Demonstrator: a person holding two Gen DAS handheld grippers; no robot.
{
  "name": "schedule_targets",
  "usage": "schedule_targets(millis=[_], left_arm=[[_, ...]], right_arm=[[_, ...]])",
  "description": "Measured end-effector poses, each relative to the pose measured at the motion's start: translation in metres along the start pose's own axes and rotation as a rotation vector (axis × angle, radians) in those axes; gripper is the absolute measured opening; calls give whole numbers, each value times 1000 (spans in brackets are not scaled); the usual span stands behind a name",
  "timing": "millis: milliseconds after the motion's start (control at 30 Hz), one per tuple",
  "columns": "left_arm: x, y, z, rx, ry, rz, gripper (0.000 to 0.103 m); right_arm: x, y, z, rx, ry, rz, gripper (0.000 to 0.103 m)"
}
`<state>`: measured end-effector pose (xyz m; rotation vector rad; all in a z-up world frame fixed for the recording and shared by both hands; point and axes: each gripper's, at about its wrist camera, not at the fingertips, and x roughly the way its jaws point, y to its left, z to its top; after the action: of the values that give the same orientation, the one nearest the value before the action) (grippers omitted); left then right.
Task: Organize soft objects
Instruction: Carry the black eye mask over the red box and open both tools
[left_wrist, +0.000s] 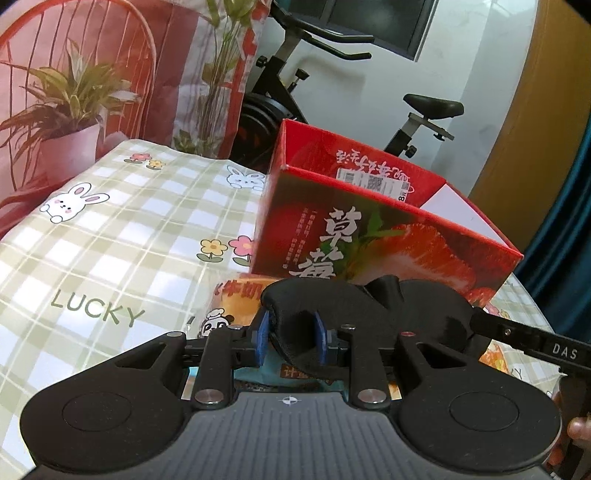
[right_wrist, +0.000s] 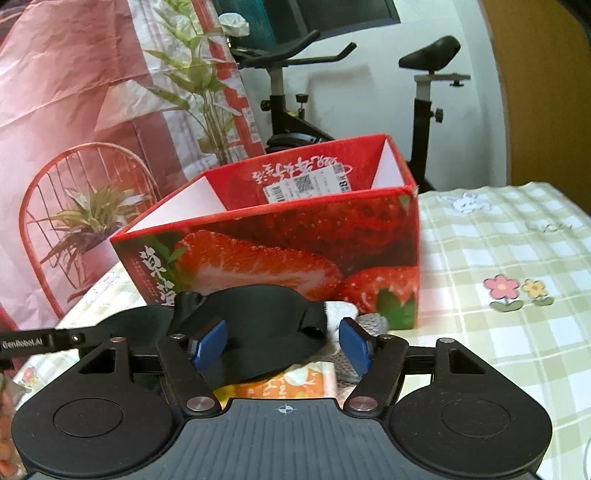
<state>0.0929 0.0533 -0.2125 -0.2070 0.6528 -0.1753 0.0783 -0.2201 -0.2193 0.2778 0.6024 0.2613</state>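
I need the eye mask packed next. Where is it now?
The black eye mask hangs just in front of the red strawberry box, one end pinched in the left gripper, above snack packets on the checked tablecloth.

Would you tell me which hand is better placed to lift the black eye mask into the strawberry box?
Probably the left. The left gripper has its fingers pinching the black eye mask, while the right gripper stands open around it, ungripped. The strawberry box sits directly ahead.
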Motion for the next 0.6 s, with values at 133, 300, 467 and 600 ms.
schedule_targets(millis=[133, 300, 467, 600], left_arm=[[1, 1, -2, -3, 1, -4, 28], [1, -1, -4, 6, 0, -4, 28], [2, -2, -4, 15, -1, -3, 29], [2, -3, -4, 19, 0, 1, 29]], right_arm=[[12, 0, 3, 9, 23, 29, 64], [21, -1, 6, 38, 35, 45, 64], [24, -5, 6, 74, 42, 47, 64], [22, -5, 7, 103, 37, 55, 55]])
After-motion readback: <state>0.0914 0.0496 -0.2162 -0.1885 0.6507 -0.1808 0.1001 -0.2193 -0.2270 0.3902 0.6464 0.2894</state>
